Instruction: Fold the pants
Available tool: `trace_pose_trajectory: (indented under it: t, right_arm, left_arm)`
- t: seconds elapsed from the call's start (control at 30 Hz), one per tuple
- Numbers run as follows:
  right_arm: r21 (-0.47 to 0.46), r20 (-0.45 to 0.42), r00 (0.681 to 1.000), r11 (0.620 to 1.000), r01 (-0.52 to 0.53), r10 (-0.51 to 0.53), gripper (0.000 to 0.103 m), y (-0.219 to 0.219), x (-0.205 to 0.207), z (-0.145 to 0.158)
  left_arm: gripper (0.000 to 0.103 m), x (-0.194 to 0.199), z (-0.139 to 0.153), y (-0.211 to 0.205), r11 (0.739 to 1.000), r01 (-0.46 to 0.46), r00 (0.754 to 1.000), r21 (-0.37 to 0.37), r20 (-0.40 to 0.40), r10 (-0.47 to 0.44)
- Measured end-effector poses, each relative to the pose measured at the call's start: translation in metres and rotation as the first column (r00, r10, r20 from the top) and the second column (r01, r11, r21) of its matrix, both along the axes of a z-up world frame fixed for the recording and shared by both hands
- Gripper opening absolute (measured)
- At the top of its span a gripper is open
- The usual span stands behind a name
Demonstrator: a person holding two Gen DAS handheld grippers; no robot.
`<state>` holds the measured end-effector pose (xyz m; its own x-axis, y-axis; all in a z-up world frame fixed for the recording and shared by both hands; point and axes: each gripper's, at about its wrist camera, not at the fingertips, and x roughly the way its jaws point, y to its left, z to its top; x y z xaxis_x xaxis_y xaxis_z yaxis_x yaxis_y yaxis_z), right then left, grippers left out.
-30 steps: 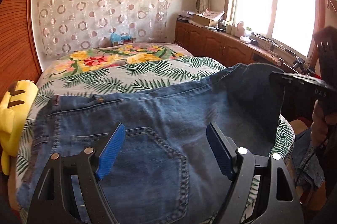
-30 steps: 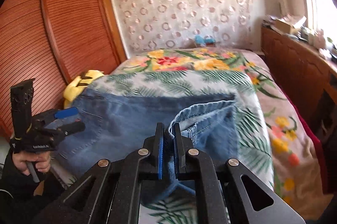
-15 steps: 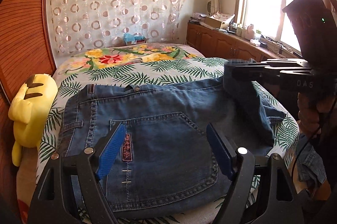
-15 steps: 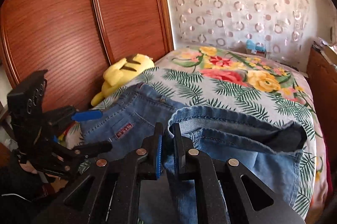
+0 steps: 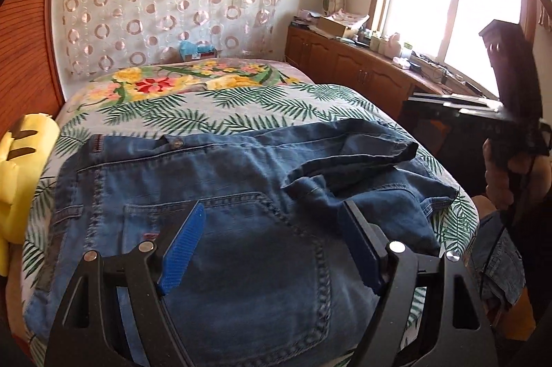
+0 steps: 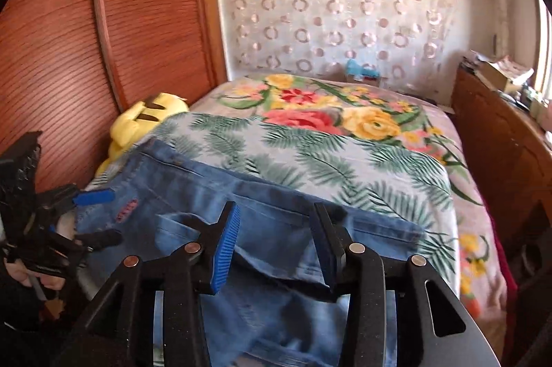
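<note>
Since the earlier frames, blue denim pants point(image 5: 220, 229) have dropped from the right gripper point(image 6: 276, 246), its jaws just opened, nothing between them. Pants lie on the palm-leaf-print bedspread point(image 5: 214, 111), legs folded over the seat, hems rumpled; straightening or a further fold likely remains. Left gripper point(image 5: 272, 242) above the seat, jaws wide, empty.

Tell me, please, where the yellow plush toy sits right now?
The yellow plush toy lies at the bed's left edge against the wooden wardrobe, just beyond the jeans' waistband.
</note>
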<state>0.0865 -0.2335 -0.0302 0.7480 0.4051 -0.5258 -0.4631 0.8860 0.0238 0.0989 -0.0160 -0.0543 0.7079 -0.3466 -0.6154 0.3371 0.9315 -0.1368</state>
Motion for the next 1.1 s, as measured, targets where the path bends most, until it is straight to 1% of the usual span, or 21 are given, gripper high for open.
trace_pose_trajectory:
  t: [0.07,0.13,0.23,0.27,0.4,0.47,0.57,0.67,0.73,0.77,0.8,0.83,0.87,0.9,0.93,0.97,1.0,1.03,1.07,1.1]
  right_arm:
    - [-0.015,-0.022,0.999,0.999,0.036,-0.036,0.044,-0.006,0.003,-0.01]
    - [-0.009,-0.048,0.997,0.998,0.057,-0.057,0.045,-0.011,0.007,-0.016]
    - [-0.008,-0.077,0.994,0.997,0.08,-0.08,0.054,-0.015,0.011,-0.024]
    - [-0.003,-0.088,0.993,0.996,0.084,-0.083,0.055,-0.015,0.012,-0.027]
    - [0.015,-0.137,0.986,0.995,0.102,-0.099,0.056,-0.018,0.019,-0.028]
    - [0.032,-0.165,0.982,0.995,0.098,-0.092,0.056,-0.019,0.02,-0.028]
    - [0.053,-0.215,0.972,0.993,0.108,-0.094,0.056,-0.021,0.024,-0.029]
    - [0.085,-0.259,0.963,0.992,0.095,-0.07,0.056,-0.025,0.033,-0.03]
    - [0.089,-0.286,0.956,0.992,0.094,-0.065,0.056,-0.023,0.035,-0.03]
    - [0.093,-0.296,0.953,0.992,0.09,-0.059,0.056,-0.022,0.036,-0.03]
    - [0.099,-0.302,0.952,0.991,0.085,-0.052,0.056,-0.021,0.036,-0.029]
    - [0.104,-0.305,0.951,0.991,0.083,-0.048,0.055,-0.018,0.039,-0.03]
    - [0.109,-0.308,0.951,0.991,0.08,-0.043,0.047,-0.018,0.04,-0.029]
    - [0.12,-0.315,0.949,0.991,0.067,-0.026,0.044,-0.017,0.04,-0.028]
    - [0.131,-0.322,0.947,0.99,0.056,-0.011,0.036,-0.016,0.042,-0.029]
    - [0.137,-0.331,0.944,0.99,0.039,0.008,0.025,-0.014,0.043,-0.028]
    - [0.139,-0.337,0.941,0.99,0.023,0.025,0.021,-0.012,0.042,-0.028]
    - [0.137,-0.336,0.941,0.99,0.015,0.032,0.013,-0.013,0.045,-0.03]
    - [0.134,-0.33,0.943,0.991,0.005,0.04,0.006,-0.011,0.045,-0.029]
    - [0.139,-0.321,0.945,0.99,-0.009,0.054,0.006,-0.009,0.044,-0.025]
  left_arm:
    - [0.075,0.008,-0.003,-0.009,1.0,0.02,1.0,0.006,-0.013,-0.019]
    - [0.073,0.015,-0.004,-0.016,0.999,0.033,0.999,0.012,-0.026,-0.033]
    - [0.067,0.025,-0.008,-0.026,0.998,0.056,0.997,0.019,-0.045,-0.055]
    - [0.063,0.028,-0.01,-0.028,0.998,0.061,0.997,0.022,-0.053,-0.06]
    - [0.051,0.04,-0.016,-0.033,0.997,0.065,0.994,0.034,-0.094,-0.062]
    - [0.047,0.042,-0.018,-0.035,0.997,0.073,0.992,0.032,-0.108,-0.069]
    - [0.047,0.041,-0.024,-0.039,0.996,0.08,0.989,0.043,-0.129,-0.074]
    - [0.047,0.04,-0.029,-0.04,0.996,0.082,0.987,0.047,-0.144,-0.074]
    - [0.034,0.04,-0.031,-0.038,0.996,0.087,0.985,0.035,-0.149,-0.081]
    - [0.033,0.039,-0.031,-0.038,0.995,0.09,0.985,0.03,-0.152,-0.084]
    - [0.028,0.038,-0.031,-0.038,0.995,0.091,0.985,0.031,-0.149,-0.086]
    - [0.026,0.038,-0.03,-0.038,0.995,0.099,0.985,0.03,-0.146,-0.093]
    - [0.022,0.036,-0.03,-0.039,0.994,0.107,0.984,0.028,-0.146,-0.102]
    - [0.018,0.035,-0.03,-0.039,0.993,0.115,0.984,0.027,-0.144,-0.11]
    - [0.017,0.032,-0.028,-0.04,0.992,0.125,0.983,0.03,-0.137,-0.12]
    - [0.015,0.029,-0.027,-0.041,0.991,0.127,0.984,0.033,-0.127,-0.122]
    - [0.008,0.026,-0.024,-0.041,0.991,0.129,0.985,0.029,-0.116,-0.125]
    - [0.008,0.026,-0.021,-0.039,0.992,0.126,0.987,0.025,-0.107,-0.122]
    - [0.008,0.022,-0.017,-0.037,0.993,0.118,0.989,0.02,-0.092,-0.116]
    - [0.007,0.02,-0.012,-0.035,0.993,0.113,0.991,0.018,-0.079,-0.112]
